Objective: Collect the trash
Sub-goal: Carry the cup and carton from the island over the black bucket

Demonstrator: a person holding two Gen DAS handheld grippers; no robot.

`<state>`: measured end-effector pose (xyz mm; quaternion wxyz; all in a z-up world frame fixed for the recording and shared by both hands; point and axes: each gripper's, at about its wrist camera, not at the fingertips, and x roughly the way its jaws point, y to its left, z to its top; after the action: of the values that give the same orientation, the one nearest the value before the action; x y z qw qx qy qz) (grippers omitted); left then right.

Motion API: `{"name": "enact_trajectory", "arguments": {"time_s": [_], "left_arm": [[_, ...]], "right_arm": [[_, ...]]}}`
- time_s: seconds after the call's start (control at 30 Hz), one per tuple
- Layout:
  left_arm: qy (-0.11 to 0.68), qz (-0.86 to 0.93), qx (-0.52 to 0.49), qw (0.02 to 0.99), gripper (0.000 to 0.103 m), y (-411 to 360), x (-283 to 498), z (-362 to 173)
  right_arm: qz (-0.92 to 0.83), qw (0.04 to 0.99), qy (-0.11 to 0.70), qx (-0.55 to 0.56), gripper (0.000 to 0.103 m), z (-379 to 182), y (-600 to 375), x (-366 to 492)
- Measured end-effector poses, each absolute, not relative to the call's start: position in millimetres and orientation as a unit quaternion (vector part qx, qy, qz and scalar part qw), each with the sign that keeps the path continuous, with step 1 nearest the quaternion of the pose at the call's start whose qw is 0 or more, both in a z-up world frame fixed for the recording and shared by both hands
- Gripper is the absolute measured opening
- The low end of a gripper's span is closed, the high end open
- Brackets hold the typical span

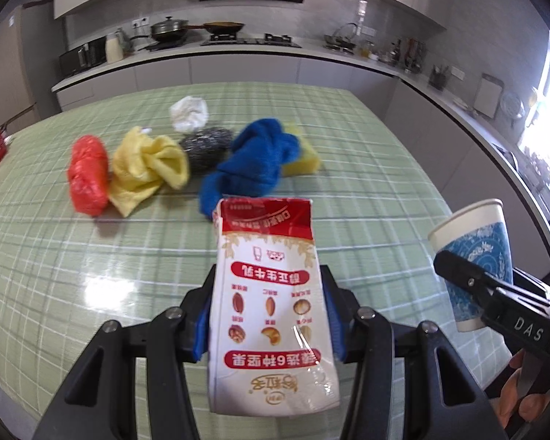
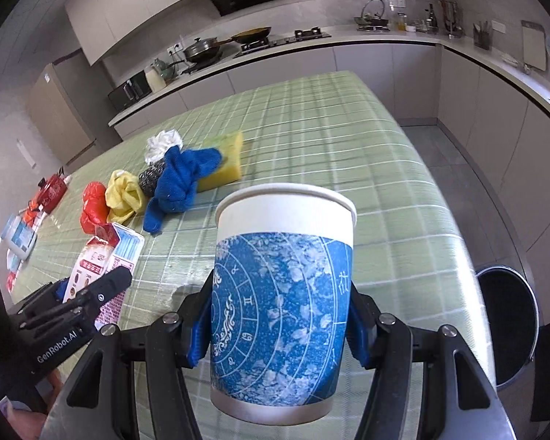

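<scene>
My left gripper (image 1: 267, 311) is shut on a red and white milk carton (image 1: 269, 293), held above the green checked table (image 1: 73, 275). The carton also shows in the right wrist view (image 2: 102, 260). My right gripper (image 2: 280, 315) is shut on a white and blue paper cup (image 2: 282, 293), held upright above the table; the cup also shows in the left wrist view (image 1: 476, 253). A black round bin (image 2: 506, 322) stands on the floor by the table's right edge.
On the table lie a red bag (image 1: 88, 176), a yellow cloth (image 1: 146, 168), a steel scourer (image 1: 205, 146), a blue cloth (image 1: 253, 165), a yellow sponge (image 1: 302, 157) and a white crumpled wad (image 1: 189, 112). Packets (image 2: 22, 234) lie at the far left. Kitchen counters run behind.
</scene>
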<state>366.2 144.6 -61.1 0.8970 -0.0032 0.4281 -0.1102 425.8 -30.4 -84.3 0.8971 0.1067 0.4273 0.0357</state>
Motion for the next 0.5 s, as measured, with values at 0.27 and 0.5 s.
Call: {"name": "enact_trajectory", "arguments": {"time_s": [0.27, 0.5], "left_arm": [[0.419, -0.163, -0.011, 0.893, 0.051, 124, 360, -60], [0.419, -0.184, -0.015, 0.889, 0.051, 101, 347, -58]], "right_arm": [[-0.004, 0.891, 0.432, 0.139, 0.062, -85, -54, 404], [-0.036, 0.892, 0.427, 0.145, 0.062, -80, -79, 381]]}}
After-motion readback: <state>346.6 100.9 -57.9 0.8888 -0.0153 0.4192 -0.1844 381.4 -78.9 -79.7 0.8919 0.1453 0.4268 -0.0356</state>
